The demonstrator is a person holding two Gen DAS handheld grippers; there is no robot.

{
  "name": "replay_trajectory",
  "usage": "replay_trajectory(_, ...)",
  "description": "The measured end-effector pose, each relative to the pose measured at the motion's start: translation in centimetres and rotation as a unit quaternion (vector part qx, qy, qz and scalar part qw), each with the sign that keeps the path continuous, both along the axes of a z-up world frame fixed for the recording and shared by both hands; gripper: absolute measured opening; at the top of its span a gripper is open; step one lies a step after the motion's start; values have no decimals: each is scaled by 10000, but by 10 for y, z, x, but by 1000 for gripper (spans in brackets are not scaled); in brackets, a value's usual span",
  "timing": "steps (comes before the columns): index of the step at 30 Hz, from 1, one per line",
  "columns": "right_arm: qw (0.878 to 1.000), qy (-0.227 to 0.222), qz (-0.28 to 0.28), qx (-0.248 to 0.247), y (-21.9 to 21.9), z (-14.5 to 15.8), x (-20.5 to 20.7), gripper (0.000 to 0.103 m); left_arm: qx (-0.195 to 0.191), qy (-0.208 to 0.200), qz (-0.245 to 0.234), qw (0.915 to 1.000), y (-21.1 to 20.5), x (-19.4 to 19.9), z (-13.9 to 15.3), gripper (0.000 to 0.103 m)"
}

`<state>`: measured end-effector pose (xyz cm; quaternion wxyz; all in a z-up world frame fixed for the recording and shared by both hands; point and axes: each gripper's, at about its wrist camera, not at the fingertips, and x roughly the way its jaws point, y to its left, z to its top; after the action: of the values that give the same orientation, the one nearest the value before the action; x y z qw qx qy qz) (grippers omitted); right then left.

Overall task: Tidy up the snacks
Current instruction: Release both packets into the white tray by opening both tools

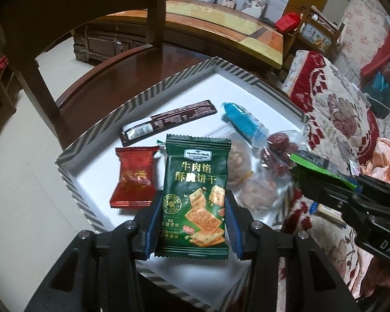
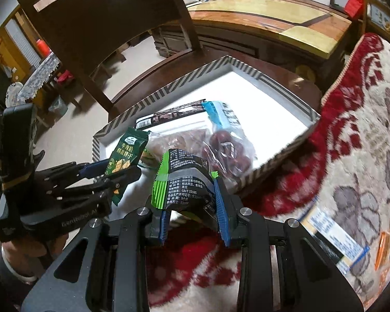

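Dates bag [image 2: 227, 153] beside black-green packet [image 2: 187, 182].

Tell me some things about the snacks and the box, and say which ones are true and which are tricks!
1. The left tool is holding a dark green cracker packet. True.
2. The right tool is holding nothing. False: it grips a black packet with bright green edges.
3. The red candy wrapper lies inside the striped box. True.
4. The long dark snack bar is on the floor. False: it lies in the box, toward its far side.
5. The blue packet lies in the box near a clear bag of red dates. True.
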<state>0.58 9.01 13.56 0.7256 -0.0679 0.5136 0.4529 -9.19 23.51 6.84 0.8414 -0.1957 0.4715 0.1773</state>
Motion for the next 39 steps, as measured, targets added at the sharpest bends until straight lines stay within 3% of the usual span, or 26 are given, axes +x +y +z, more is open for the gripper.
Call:
replay_trajectory(11,9990,-218,130,-360,41,-20,8,29,0,77,109,9999,12,9,-10,47)
replay_trajectory(18,9993,4,157,-345,46,-34,5,35,70,128,177,9997,11,11,-13,48)
replay_trajectory(20,9992,128,129,-345,43,-35,4,52,31,147,254,9996,12,10,-14,50)
replay_trajectory(31,9995,314,-19,73,12,-15,-8,52,195,26,342,9992,7,2,0,69)
replay_trajectory(39,9986,284,-359,256,-39,-3,-14,52,186,-81,205,9996,-8,1,15,73)
